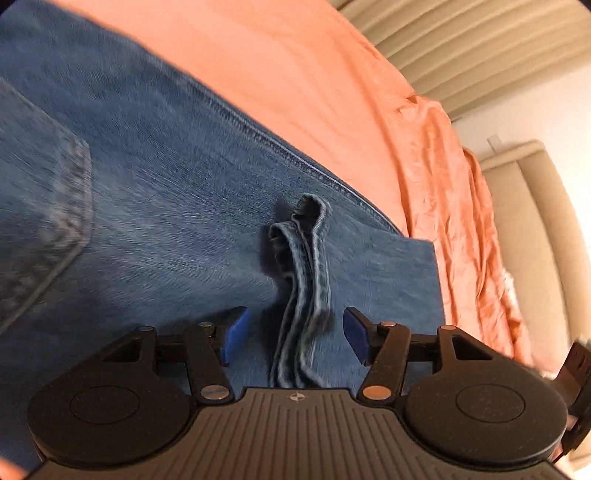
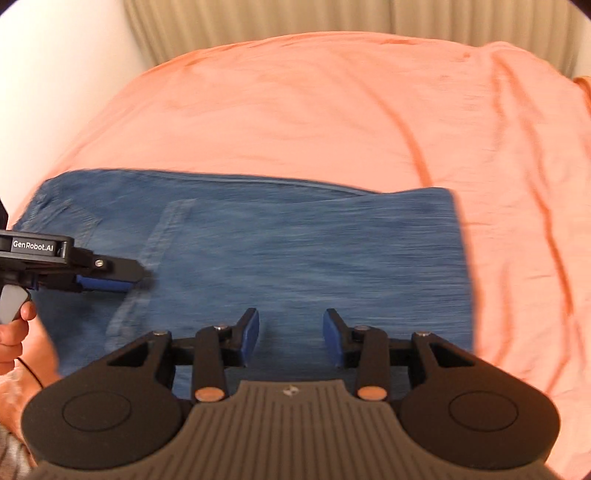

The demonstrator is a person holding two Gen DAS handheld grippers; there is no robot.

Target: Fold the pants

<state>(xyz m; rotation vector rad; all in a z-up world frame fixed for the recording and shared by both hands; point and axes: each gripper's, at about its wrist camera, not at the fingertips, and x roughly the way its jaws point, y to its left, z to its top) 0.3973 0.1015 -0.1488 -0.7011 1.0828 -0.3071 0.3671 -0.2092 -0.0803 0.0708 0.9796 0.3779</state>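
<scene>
**Jeans folded on the bed, both grippers open above them**

Jeans (image 2: 295, 251) lie folded into a blue block on the orange sheet (image 2: 332, 110) of a bed, near its front edge. 1 short side, cut straight, faces right in the right wrist view; a back pocket's stitched edge runs down the cloth toward the left. Beyond the sheet stands a beige ribbed headboard (image 2: 258, 22).

The left gripper (image 1: 295, 334) hangs over the denim with its jaws spread wide. A belt loop (image 1: 306, 280) — a narrow strip of doubled denim, raised off the fabric — lies in the gap between the 2 blue pads (image 1: 236, 332), but neither pad touches it. A pocket corner shows at the far left of this view, and a long seam runs diagonally to the folded edge.

The right gripper (image 2: 291, 338) is also open, somewhat less wide, its jaws over bare denim and holding nothing. From here the left gripper is seen side-on at the left edge (marked "GenRobot.AI"), its tip low over the pocket seam, with a hand (image 2: 14, 328) on its grip. Both views are motion-blurred.
</scene>
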